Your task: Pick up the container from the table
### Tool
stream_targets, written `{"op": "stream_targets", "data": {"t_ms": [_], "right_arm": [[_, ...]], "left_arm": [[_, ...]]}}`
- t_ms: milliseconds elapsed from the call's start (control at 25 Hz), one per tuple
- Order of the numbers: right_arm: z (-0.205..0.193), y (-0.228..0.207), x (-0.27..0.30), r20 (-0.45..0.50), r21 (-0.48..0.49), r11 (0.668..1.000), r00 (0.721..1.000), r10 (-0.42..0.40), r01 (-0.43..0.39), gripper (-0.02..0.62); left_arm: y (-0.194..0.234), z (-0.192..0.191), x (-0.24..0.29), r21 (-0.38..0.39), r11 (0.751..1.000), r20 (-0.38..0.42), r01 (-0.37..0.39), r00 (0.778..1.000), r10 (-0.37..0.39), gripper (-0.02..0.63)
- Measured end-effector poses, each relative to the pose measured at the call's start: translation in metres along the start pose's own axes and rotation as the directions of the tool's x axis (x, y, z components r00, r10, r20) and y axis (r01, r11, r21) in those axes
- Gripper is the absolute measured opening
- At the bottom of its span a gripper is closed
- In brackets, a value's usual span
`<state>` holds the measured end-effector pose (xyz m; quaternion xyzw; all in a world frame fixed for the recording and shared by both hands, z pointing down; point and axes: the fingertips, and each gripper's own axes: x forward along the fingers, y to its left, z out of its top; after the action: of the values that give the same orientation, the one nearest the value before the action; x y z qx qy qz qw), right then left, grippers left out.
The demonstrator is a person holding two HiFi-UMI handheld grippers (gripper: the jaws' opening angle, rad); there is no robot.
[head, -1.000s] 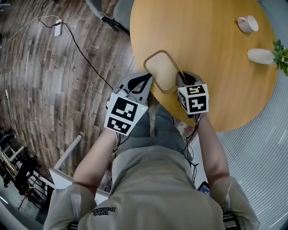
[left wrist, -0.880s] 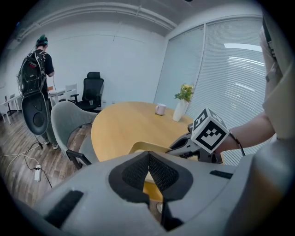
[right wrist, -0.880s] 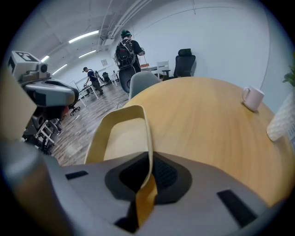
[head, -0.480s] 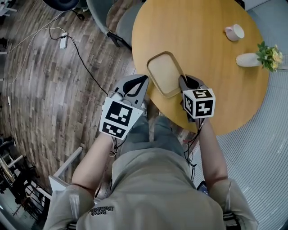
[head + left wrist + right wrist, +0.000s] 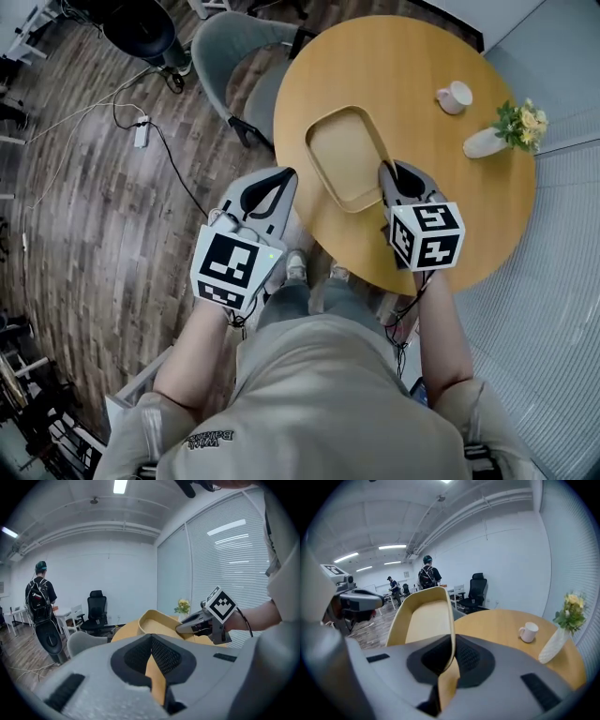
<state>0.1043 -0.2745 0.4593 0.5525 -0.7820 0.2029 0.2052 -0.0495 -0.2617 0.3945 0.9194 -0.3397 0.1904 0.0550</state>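
The left gripper [image 5: 289,174] has drawn back from the shallow tan oval container [image 5: 345,155] toward the lower left, clear of the round wooden tabletop [image 5: 412,66], its jaws a slit apart and empty. The right gripper [image 5: 386,169] stays clamped on the container's right rim at centre frame, so the lift apparently now falls to it alone.

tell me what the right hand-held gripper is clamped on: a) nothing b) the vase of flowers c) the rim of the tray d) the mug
c: in the right gripper view the right hand-held gripper has its jaws pressed on the thin rim of the tray, with the mug and vase standing apart on the table.
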Motion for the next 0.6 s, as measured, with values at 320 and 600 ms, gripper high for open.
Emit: {"op": "stream_targets", "data": {"t_ms": [320,600], "right_arm": [[0.090,0.010,-0.061,0.216,-0.021,1.000,0.976,-0.014,0.019,0.035],[0.142,0.004,-0.124,0.381,-0.029,0.996,0.922,-0.065,0.082,0.035]], "left_arm": [[-0.013,0.069,-0.030,0.075,0.997,0.150,-0.008,0.989,-0.003,0.020],[-0.022,0.115,-0.057,0.062,0.998,0.245,-0.020,0.969,0.004,0.020]]}}
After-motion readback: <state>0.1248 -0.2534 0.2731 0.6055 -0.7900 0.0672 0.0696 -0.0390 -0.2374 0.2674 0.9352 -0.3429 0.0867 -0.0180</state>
